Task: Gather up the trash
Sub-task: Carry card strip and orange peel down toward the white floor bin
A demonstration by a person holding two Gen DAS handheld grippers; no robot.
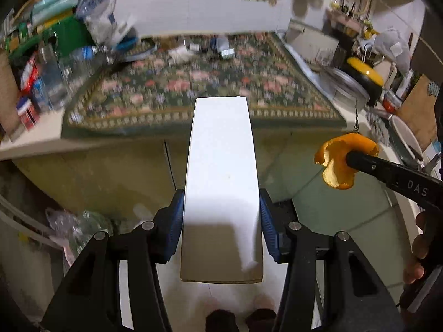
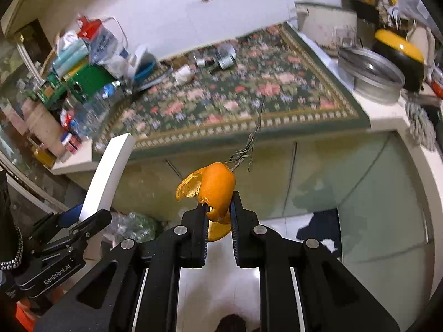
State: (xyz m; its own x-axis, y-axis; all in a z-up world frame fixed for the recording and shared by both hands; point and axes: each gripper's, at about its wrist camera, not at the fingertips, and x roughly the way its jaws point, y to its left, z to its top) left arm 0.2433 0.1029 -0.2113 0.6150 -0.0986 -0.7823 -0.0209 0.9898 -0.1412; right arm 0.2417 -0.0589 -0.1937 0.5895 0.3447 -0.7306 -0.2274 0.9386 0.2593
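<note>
Your left gripper [image 1: 221,221] is clamped on a long white box [image 1: 221,179] that runs up the middle of the left wrist view. Your right gripper [image 2: 218,213] is pinched on an orange peel [image 2: 213,188] at the centre of the right wrist view, with a thin stem [image 2: 249,144] dangling above it. Both loads hang off the counter edge, below the floral cloth [image 2: 221,105]. The peel is held only by a curled edge, so a quick swing could tear it loose. The box juts far forward and could knock the cabinet front [image 1: 110,171].
</note>
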